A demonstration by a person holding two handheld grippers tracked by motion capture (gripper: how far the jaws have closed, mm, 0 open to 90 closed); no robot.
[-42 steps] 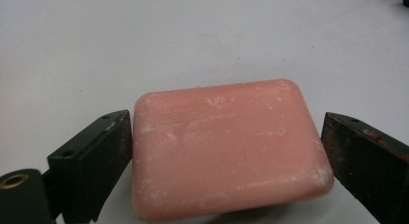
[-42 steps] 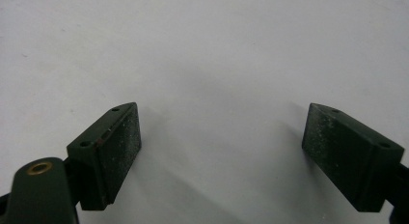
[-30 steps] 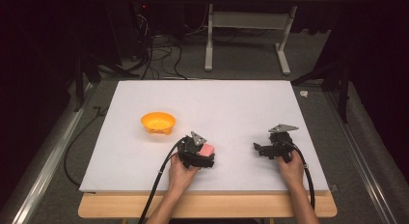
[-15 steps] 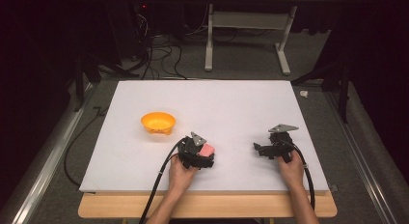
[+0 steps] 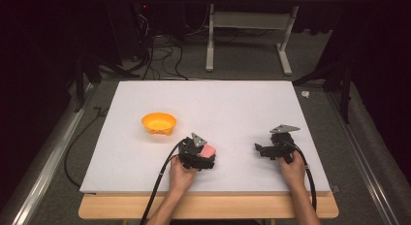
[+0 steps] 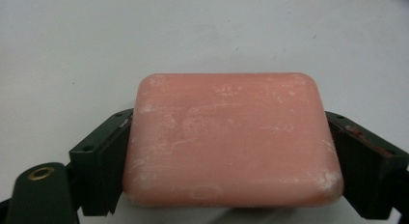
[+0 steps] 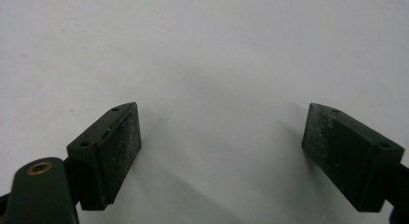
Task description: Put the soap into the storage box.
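Item: pink bar of soap [image 6: 231, 139], dusty white at its edges. It sat between the two black jaws of the left gripper [image 6: 231, 151], both pads pressed against its short sides, so the gripper was clenched on it. In the high view the soap [image 5: 208, 151] showed at the gripper's [image 5: 203, 154] 1 o'clock, low over the white table [image 5: 232, 104], near the table's 6 o'clock edge.

Item: right gripper [image 7: 222, 147]. Jaws stood wide apart over bare table, nothing between them. In the high view it [image 5: 264, 150] lay at 3 o'clock from the soap, well apart.

Item: orange bowl [image 5: 159, 123], at 10 o'clock from the soap, near but not touching.

Change against the earlier frames: none seen; both grippers, the soap and the bowl kept their places.
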